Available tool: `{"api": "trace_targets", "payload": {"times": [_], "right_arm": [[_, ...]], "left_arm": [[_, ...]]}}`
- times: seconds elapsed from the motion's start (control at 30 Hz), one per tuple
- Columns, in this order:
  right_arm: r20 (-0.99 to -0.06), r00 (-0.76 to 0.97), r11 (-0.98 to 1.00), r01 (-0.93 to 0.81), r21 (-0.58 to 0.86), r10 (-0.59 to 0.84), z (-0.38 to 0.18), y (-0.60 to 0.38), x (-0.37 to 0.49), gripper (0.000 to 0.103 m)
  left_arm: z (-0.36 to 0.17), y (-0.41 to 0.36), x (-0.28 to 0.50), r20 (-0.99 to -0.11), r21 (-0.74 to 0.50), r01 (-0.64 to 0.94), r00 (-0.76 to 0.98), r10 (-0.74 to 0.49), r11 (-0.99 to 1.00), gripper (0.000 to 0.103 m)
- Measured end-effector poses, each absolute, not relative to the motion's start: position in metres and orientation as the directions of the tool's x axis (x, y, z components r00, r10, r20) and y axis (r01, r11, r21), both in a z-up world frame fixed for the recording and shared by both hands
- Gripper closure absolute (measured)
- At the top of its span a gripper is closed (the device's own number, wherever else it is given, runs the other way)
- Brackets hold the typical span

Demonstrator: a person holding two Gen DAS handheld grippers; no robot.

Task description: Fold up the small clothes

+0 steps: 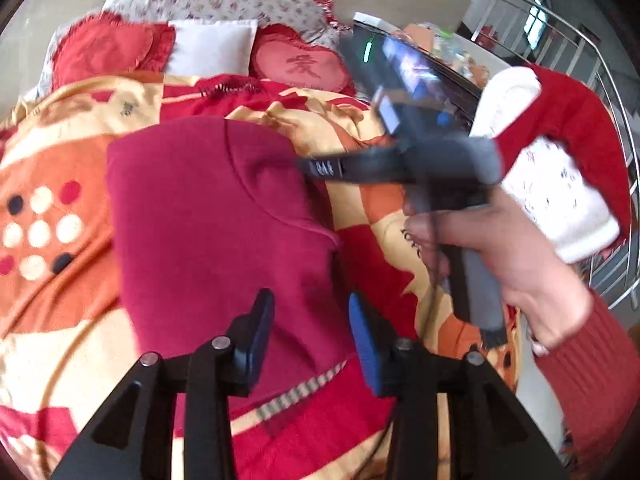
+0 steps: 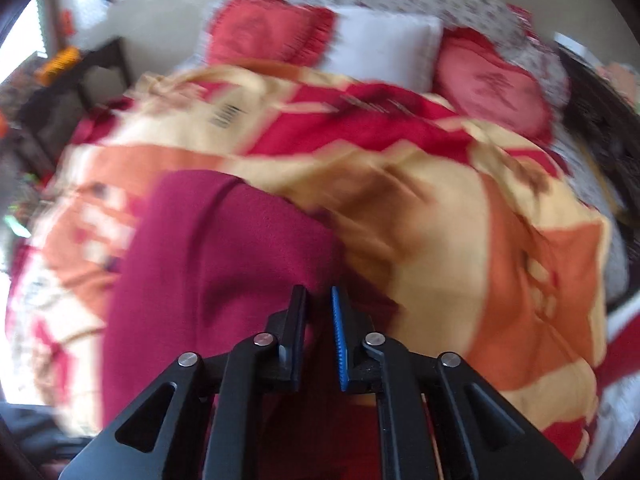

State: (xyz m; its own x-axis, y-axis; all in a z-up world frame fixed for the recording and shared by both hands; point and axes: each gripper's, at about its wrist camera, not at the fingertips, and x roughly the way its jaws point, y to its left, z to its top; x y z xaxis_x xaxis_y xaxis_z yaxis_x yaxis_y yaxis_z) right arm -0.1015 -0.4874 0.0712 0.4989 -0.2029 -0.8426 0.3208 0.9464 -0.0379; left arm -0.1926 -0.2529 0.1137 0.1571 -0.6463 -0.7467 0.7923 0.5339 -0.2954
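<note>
Left to right, from the left wrist view: we see the patterned blanket (image 1: pixel 60 208) covering the bed, then the maroon garment (image 1: pixel 208 216) lying on it. Its long axis runs away from us toward the pillows (image 1: pixel 212 46), and it sits directly ahead of the left gripper (image 1: pixel 310 320), whose jaws are spread with nothing between them. Farther right, the right gripper (image 1: pixel 320 168) points left at the garment's right edge. We judge both about equally near. In its own view the right gripper (image 2: pixel 318 308) has jaws nearly together with a thin gap, over cloth; we can't tell if anything is pinched. Right view is motion-blurred. The garment's near hem is hidden behind the fingers.
</note>
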Motion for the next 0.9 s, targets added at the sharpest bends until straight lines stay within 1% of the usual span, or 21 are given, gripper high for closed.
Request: {"api": "trace_targets", "payload": {"times": [0.03, 0.07, 0.13, 0.17, 0.2, 0.23, 0.27, 0.33, 0.37, 0.47, 0.53, 0.6, 0.63, 0.67, 0.7, 0.73, 0.77, 0.83, 0.9], "right_arm": [[-0.846, 0.483, 0.937, 0.347, -0.051, -0.225, 0.065, -0.493, -0.104, 0.103], [-0.854, 0.466, 0.924, 0.378, -0.047, -0.234, 0.057, -0.502, -0.110, 0.103], [-0.842, 0.515, 0.917, 0.394, 0.064, -0.162, 0.059, -0.510, -0.125, 0.103], [-0.820, 0.563, 0.904, 0.394, 0.163, -0.097, 0.066, -0.514, -0.138, 0.103], [-0.802, 0.595, 0.893, 0.385, 0.232, -0.049, 0.071, -0.515, -0.146, 0.102], [-0.769, 0.639, 0.872, 0.366, 0.324, 0.018, 0.077, -0.515, -0.158, 0.086], [-0.741, 0.669, 0.854, 0.347, 0.387, 0.064, 0.082, -0.512, -0.167, 0.076], [-0.701, 0.699, 0.833, 0.301, 0.464, 0.138, 0.088, -0.502, -0.174, 0.070], [-0.696, 0.694, 0.826, 0.275, 0.491, 0.183, 0.087, -0.493, -0.177, 0.066], [-0.725, 0.644, 0.821, 0.259, 0.508, 0.245, 0.073, -0.472, -0.168, 0.065], [-0.741, 0.618, 0.816, 0.269, 0.512, 0.262, 0.060, -0.466, -0.161, 0.065], [-0.761, 0.598, 0.808, 0.305, 0.505, 0.250, 0.045, -0.461, -0.152, 0.065], [-0.767, 0.595, 0.807, 0.318, 0.497, 0.238, 0.039, -0.460, -0.151, 0.067], [-0.773, 0.593, 0.807, 0.330, 0.489, 0.226, 0.036, -0.459, -0.149, 0.083], [-0.770, 0.598, 0.810, 0.328, 0.486, 0.220, 0.036, -0.459, -0.149, 0.093], [-0.763, 0.616, 0.826, 0.315, 0.468, 0.198, 0.043, -0.456, -0.153, 0.098], [-0.755, 0.631, 0.841, 0.301, 0.449, 0.177, 0.048, -0.453, -0.158, 0.102], [-0.745, 0.656, 0.881, 0.279, 0.383, 0.117, 0.067, -0.448, -0.170, 0.103], [-0.760, 0.647, 0.893, 0.304, 0.332, 0.062, 0.074, -0.448, -0.182, 0.103]], "left_arm": [[0.118, -0.243, -0.193, -0.743, -0.268, 0.802, 0.181, -0.644, 0.534, 0.061], [0.121, -0.235, -0.192, -0.738, -0.256, 0.803, 0.197, -0.645, 0.538, 0.058], [0.123, -0.217, -0.183, -0.739, -0.231, 0.788, 0.240, -0.630, 0.571, 0.055], [0.122, -0.211, -0.180, -0.741, -0.221, 0.780, 0.255, -0.621, 0.585, 0.055], [0.119, -0.203, -0.174, -0.747, -0.204, 0.767, 0.280, -0.603, 0.609, 0.055], [0.115, -0.197, -0.168, -0.755, -0.192, 0.752, 0.297, -0.584, 0.631, 0.055], [0.111, -0.192, -0.165, -0.764, -0.191, 0.739, 0.301, -0.571, 0.646, 0.055], [0.100, -0.187, -0.156, -0.783, -0.202, 0.712, 0.295, -0.548, 0.672, 0.055], [0.093, -0.185, -0.154, -0.791, -0.204, 0.702, 0.292, -0.537, 0.682, 0.055], [0.080, -0.184, -0.156, -0.808, -0.186, 0.701, 0.289, -0.513, 0.688, 0.055], [0.074, -0.188, -0.160, -0.816, -0.185, 0.702, 0.280, -0.505, 0.687, 0.055], [0.073, -0.189, -0.161, -0.819, -0.181, 0.702, 0.281, -0.501, 0.689, 0.055], [0.074, -0.190, -0.160, -0.818, -0.179, 0.700, 0.284, -0.500, 0.691, 0.055], [0.076, -0.190, -0.159, -0.815, -0.183, 0.697, 0.287, -0.504, 0.693, 0.055], [0.080, -0.190, -0.159, -0.810, -0.187, 0.695, 0.290, -0.510, 0.694, 0.055], [0.084, -0.190, -0.158, -0.804, -0.190, 0.694, 0.296, -0.516, 0.694, 0.055], [0.087, -0.191, -0.157, -0.799, -0.189, 0.694, 0.303, -0.520, 0.694, 0.052], [0.090, -0.192, -0.155, -0.787, -0.189, 0.691, 0.318, -0.528, 0.698, 0.046], [0.088, -0.197, -0.153, -0.789, -0.192, 0.688, 0.317, -0.527, 0.700, 0.044]]}}
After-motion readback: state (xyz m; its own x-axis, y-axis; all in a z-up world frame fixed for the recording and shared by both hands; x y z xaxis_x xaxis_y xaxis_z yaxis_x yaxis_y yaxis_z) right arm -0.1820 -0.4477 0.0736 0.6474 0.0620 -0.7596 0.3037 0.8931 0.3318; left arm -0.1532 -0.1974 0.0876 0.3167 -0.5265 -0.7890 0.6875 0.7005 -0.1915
